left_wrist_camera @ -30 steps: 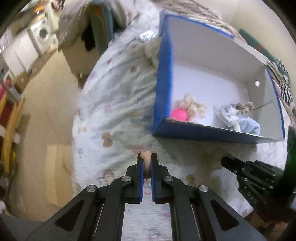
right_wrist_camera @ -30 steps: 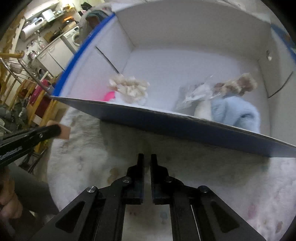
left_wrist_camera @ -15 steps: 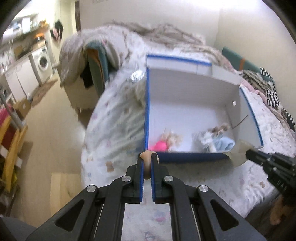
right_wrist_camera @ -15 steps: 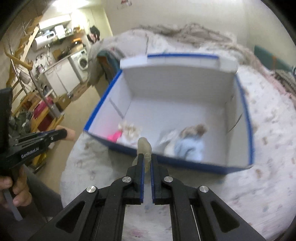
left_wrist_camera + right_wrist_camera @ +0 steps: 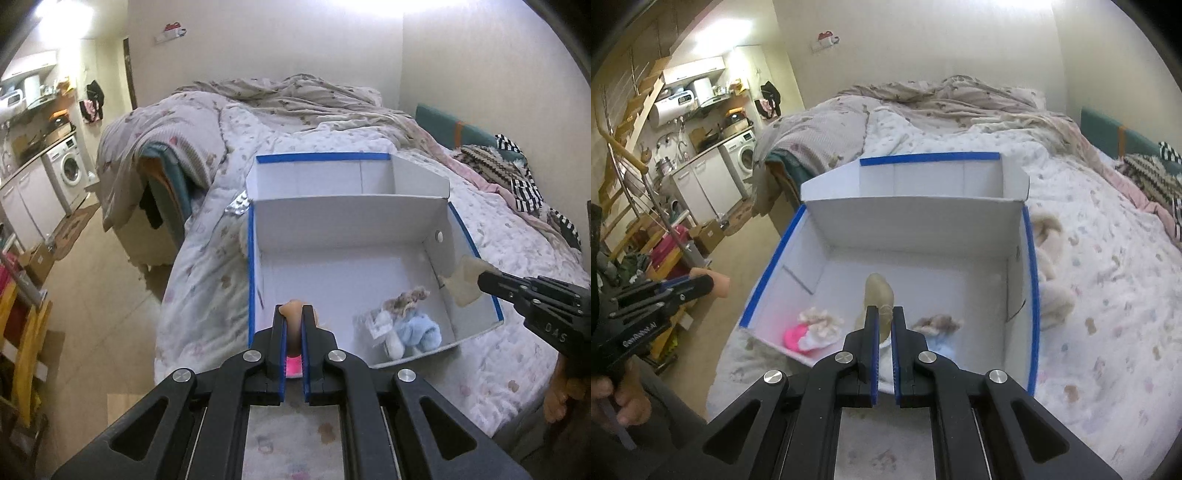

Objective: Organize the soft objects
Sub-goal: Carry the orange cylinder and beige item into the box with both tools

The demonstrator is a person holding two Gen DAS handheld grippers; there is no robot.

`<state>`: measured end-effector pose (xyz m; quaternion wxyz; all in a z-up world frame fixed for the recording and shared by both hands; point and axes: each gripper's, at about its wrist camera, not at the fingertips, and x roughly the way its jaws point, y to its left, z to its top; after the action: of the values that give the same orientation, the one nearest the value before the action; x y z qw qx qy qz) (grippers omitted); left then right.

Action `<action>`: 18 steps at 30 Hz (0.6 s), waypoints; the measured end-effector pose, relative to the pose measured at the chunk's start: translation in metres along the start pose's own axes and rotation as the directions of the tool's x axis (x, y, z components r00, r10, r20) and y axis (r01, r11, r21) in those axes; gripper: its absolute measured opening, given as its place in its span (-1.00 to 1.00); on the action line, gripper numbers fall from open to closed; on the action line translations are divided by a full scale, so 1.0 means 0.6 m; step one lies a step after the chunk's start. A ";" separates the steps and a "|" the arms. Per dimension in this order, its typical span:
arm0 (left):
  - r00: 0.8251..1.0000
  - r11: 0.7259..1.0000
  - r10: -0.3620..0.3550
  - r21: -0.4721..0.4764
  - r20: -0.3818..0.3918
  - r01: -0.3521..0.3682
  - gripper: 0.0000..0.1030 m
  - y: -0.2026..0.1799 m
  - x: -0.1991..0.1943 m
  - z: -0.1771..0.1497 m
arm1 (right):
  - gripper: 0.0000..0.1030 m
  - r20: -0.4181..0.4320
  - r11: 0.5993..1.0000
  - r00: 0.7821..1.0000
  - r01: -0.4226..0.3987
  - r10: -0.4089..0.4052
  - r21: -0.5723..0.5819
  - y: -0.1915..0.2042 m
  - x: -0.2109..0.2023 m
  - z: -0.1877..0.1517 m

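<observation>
White lettering on the right gripper's (image 5: 466, 275) black body reads partly "OAS". The white print on the left gripper (image 5: 718, 286) is too blurred to read.

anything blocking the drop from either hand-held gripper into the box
Nothing visible. The box is open-topped; the left hand-held gripper holds a peach piece, the right hand-held gripper a pale yellowish one, both above it.
</observation>
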<state>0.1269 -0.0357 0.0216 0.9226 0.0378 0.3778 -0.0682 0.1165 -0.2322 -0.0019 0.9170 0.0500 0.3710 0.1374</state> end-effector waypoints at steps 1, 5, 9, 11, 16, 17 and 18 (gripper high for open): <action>1.000 1.000 -0.002 0.005 0.000 0.002 -0.88 -0.003 0.004 0.007 | -0.86 0.000 1.000 1.000 0.003 -0.003 0.003 -0.005 0.005 0.004; 1.000 1.000 -0.004 0.018 0.002 0.004 -0.88 -0.011 0.029 0.034 | -0.86 -0.005 1.000 1.000 0.009 -0.009 0.026 -0.027 0.026 0.017; 1.000 1.000 -0.010 0.027 -0.015 0.011 -0.88 -0.021 0.068 0.053 | -0.86 -0.028 0.998 1.000 0.013 -0.011 0.055 -0.047 0.050 0.021; 1.000 0.999 -0.014 0.038 -0.027 0.015 -0.88 -0.028 0.086 0.057 | -0.85 -0.042 0.997 0.999 0.011 -0.008 0.071 -0.054 0.061 0.020; 0.998 0.998 -0.028 0.051 -0.053 0.030 -0.88 -0.041 0.122 0.053 | -0.85 -0.081 0.997 0.997 0.007 -0.001 0.081 -0.055 0.088 0.016; 0.998 0.998 -0.032 0.048 -0.062 0.035 -0.88 -0.043 0.131 0.051 | -0.85 -0.091 0.997 0.996 0.008 0.000 0.078 -0.053 0.094 0.014; 0.997 0.998 -0.036 0.042 -0.071 0.039 -0.88 -0.044 0.138 0.048 | -0.85 -0.102 0.997 0.995 0.009 -0.001 0.075 -0.050 0.099 0.013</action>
<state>0.2009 -0.0735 -0.0165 0.9062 0.0532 0.4092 -0.0925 0.1691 -0.2440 -0.0419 0.8947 0.0765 0.4223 0.1234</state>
